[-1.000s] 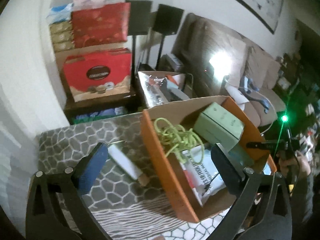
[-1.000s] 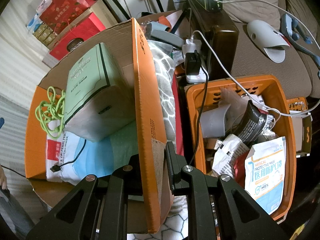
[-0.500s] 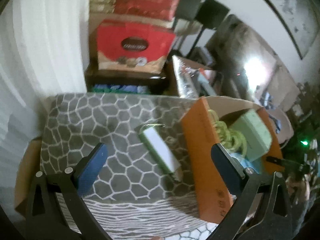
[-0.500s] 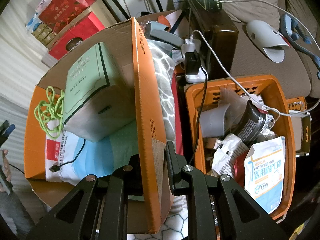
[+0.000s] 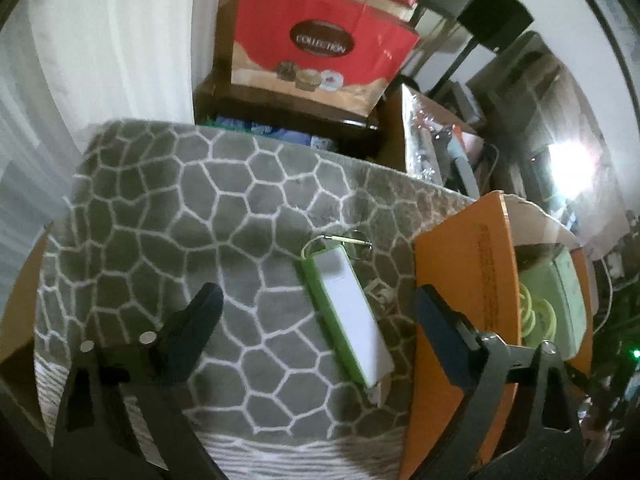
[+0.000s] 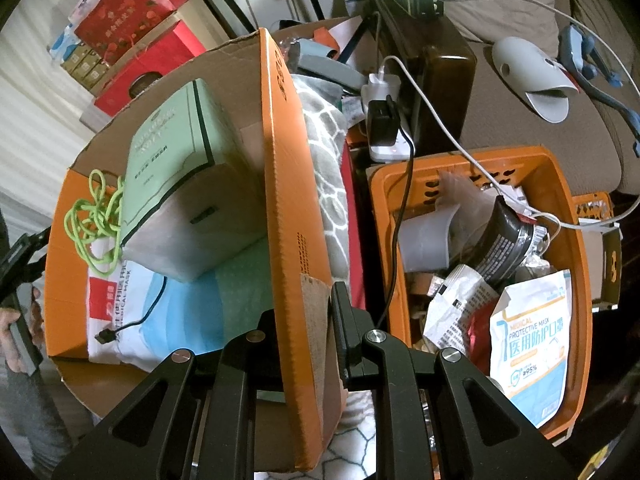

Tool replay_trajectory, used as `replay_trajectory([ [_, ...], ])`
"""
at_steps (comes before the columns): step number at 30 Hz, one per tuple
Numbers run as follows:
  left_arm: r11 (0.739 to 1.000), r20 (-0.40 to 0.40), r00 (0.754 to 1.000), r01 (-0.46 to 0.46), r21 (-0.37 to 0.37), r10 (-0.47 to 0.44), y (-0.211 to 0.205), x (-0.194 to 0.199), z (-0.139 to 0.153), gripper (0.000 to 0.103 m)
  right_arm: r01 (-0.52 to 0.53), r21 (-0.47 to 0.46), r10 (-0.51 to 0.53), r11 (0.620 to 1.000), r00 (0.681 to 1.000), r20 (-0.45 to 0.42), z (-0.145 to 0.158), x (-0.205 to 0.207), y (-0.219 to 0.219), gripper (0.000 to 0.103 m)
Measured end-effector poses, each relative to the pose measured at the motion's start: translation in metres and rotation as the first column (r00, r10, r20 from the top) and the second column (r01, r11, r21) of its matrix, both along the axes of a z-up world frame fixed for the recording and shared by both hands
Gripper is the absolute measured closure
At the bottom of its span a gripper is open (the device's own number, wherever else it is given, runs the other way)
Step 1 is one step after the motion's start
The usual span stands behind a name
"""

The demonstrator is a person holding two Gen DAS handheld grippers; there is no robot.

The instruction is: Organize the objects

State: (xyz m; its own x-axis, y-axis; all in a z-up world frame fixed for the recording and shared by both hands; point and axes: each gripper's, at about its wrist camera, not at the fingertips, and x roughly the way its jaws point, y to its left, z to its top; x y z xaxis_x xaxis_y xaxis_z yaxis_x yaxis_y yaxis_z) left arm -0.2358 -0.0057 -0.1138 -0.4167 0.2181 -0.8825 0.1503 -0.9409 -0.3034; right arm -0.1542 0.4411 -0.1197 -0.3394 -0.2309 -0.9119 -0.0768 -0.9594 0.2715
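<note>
A green and white power bank with a key ring lies on the grey patterned blanket, just left of the orange cardboard box. My left gripper is open above it, the power bank between its fingers. My right gripper is shut on the orange box's right wall. Inside the box are a mint green carton, a lime green cord and a mask packet.
An orange plastic basket full of packets and cables stands right of the box. A red gift box stands on a dark cabinet behind the blanket. A charger and power strip sit by a sofa.
My left gripper has swung left and down from over the box to over the power bank on the blanket. The right gripper still holds the box wall.
</note>
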Motion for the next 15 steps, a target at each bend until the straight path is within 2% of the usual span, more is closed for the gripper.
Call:
replay_trajectory([
  [5, 1.0, 0.034, 0.999, -0.01, -0.024, 0.011, 0.013, -0.011, -0.016, 0.021, 0.0, 0.001, 0.0, 1.0, 1.0, 0.002, -0.001, 0.0, 0.0, 0.088],
  [9, 1.0, 0.067, 0.997, -0.027, -0.009, 0.027, 0.016, -0.016, -0.029, 0.03, -0.001, -0.001, 0.001, 1.0, 1.0, 0.002, -0.001, 0.0, 0.0, 0.088],
  [14, 0.999, 0.065, 0.997, -0.034, -0.022, 0.035, 0.016, -0.017, -0.032, 0.034, -0.001, 0.0, 0.001, 1.0, 1.0, 0.003, -0.002, 0.0, 0.0, 0.088],
  [15, 0.999, 0.064, 0.997, -0.036, -0.025, 0.038, 0.016, -0.017, -0.032, 0.04, -0.001, 0.001, 0.001, 1.0, 1.0, 0.003, -0.002, 0.0, 0.0, 0.088],
])
